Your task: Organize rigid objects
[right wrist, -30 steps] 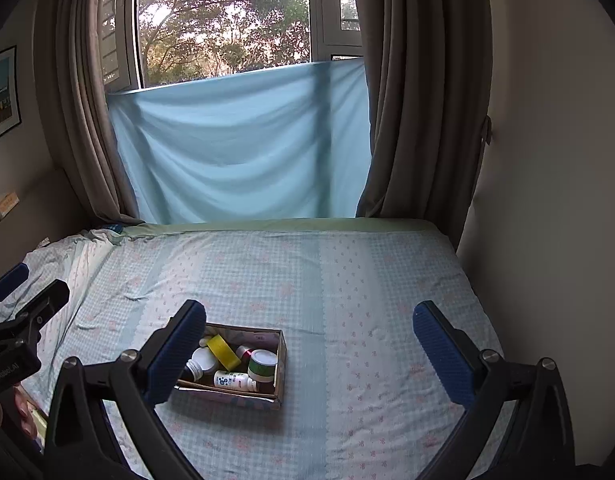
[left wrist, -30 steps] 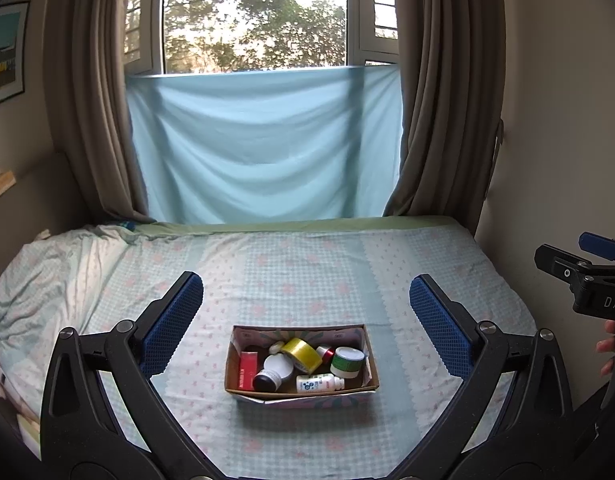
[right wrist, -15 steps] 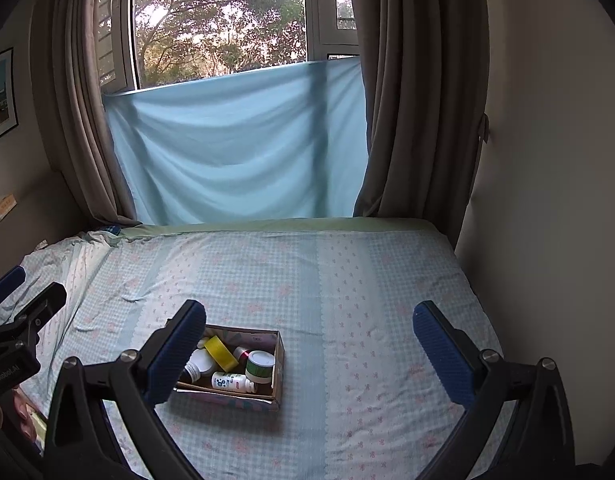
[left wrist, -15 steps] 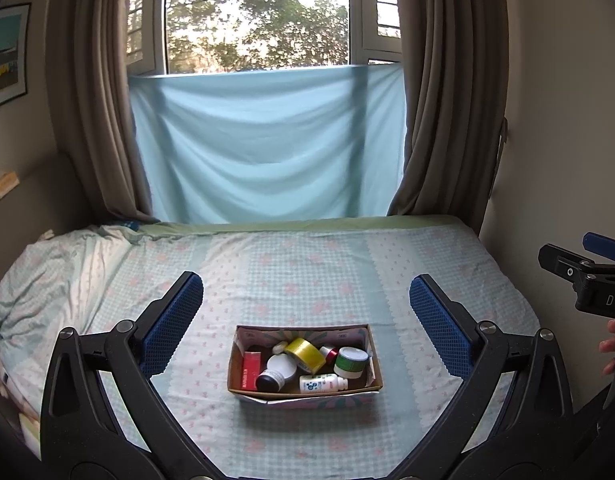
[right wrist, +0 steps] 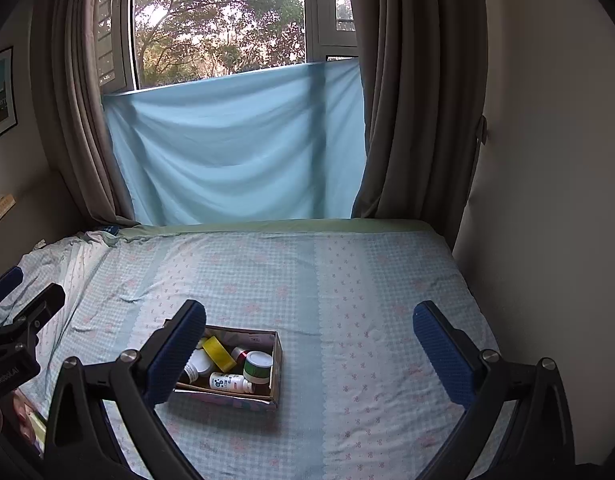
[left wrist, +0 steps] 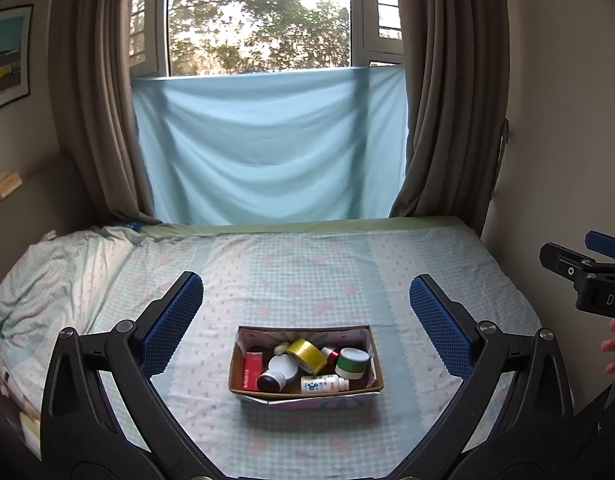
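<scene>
Left wrist view shows the cardboard box [left wrist: 303, 394] of small rigid containers on the bed [left wrist: 307, 272], probably light but slippery, best pinched across their bodies; left gripper [left wrist: 305, 326] and right gripper [right wrist: 309, 354] gape wide, empty.

In the right wrist view my hand-held gripper's left finger [right wrist: 175, 354] covers the left end of the box [right wrist: 276, 364], hiding what lies there; the small white bottle's [left wrist: 324, 383] label print is too small for me to read; the framed picture [left wrist: 6, 58] is cut by the upper left edge; my other hand [left wrist: 613, 346] is cropped at the right edge.
</scene>
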`<control>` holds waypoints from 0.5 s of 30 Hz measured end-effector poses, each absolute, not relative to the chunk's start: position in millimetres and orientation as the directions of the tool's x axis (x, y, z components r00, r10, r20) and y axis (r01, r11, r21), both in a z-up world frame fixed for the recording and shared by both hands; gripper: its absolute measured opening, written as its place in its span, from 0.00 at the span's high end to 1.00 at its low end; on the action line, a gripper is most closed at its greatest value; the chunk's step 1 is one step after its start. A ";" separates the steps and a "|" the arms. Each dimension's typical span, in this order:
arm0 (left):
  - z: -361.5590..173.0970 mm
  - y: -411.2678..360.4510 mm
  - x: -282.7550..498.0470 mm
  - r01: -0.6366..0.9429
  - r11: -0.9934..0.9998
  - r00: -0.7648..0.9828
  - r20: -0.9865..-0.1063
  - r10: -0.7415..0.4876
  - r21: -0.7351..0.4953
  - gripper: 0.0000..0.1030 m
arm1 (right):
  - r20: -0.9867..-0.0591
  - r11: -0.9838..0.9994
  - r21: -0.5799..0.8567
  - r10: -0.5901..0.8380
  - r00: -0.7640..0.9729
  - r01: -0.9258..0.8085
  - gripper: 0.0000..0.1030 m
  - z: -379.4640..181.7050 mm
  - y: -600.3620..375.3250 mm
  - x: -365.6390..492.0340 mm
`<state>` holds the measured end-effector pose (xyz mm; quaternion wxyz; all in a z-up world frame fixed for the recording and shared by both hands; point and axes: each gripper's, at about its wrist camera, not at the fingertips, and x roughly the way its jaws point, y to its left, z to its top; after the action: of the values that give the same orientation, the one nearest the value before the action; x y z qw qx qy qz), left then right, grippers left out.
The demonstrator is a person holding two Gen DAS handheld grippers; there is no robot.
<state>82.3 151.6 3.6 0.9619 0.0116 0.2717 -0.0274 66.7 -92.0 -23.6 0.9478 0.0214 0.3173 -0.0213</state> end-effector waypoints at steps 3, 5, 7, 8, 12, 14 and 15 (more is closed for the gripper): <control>3.7 150.6 81.6 0.055 0.998 0.851 -0.524 -0.038 0.017 0.00 | -0.600 0.998 0.027 -0.029 0.799 0.056 0.00 -23.2 -92.5 66.2; 4.2 149.9 81.1 0.052 0.998 0.852 -0.523 -0.033 0.020 0.00 | -0.600 0.998 0.025 -0.030 0.800 0.056 0.00 -23.3 -93.1 66.2; 4.5 150.3 80.4 0.052 0.999 0.853 -0.521 -0.036 0.016 0.00 | -0.600 0.998 0.024 -0.031 0.800 0.056 0.00 -23.6 -93.4 66.4; 4.7 150.8 80.2 0.051 0.999 0.853 -0.520 -0.037 0.014 0.00 | -0.599 0.998 0.024 -0.031 0.800 0.057 0.00 -23.5 -93.5 66.3; 4.6 151.9 79.6 0.050 0.999 0.854 -0.519 -0.039 0.007 0.00 | -0.599 0.998 0.023 -0.033 0.800 0.059 0.00 -23.0 -93.3 66.2; 5.3 152.5 78.5 0.051 0.999 0.858 -0.512 -0.044 -0.001 0.00 | -0.599 0.998 0.023 -0.034 0.800 0.059 0.00 -23.1 -93.3 66.0; 5.8 152.4 77.7 0.051 0.999 0.861 -0.507 -0.045 -0.001 0.00 | -0.598 0.998 0.022 -0.034 0.800 0.059 0.00 -23.0 -93.3 66.1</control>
<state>77.8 152.4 5.8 0.9645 0.0061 0.2629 -0.0248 66.1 -93.3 -23.0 0.9486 0.0197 0.3149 -0.0245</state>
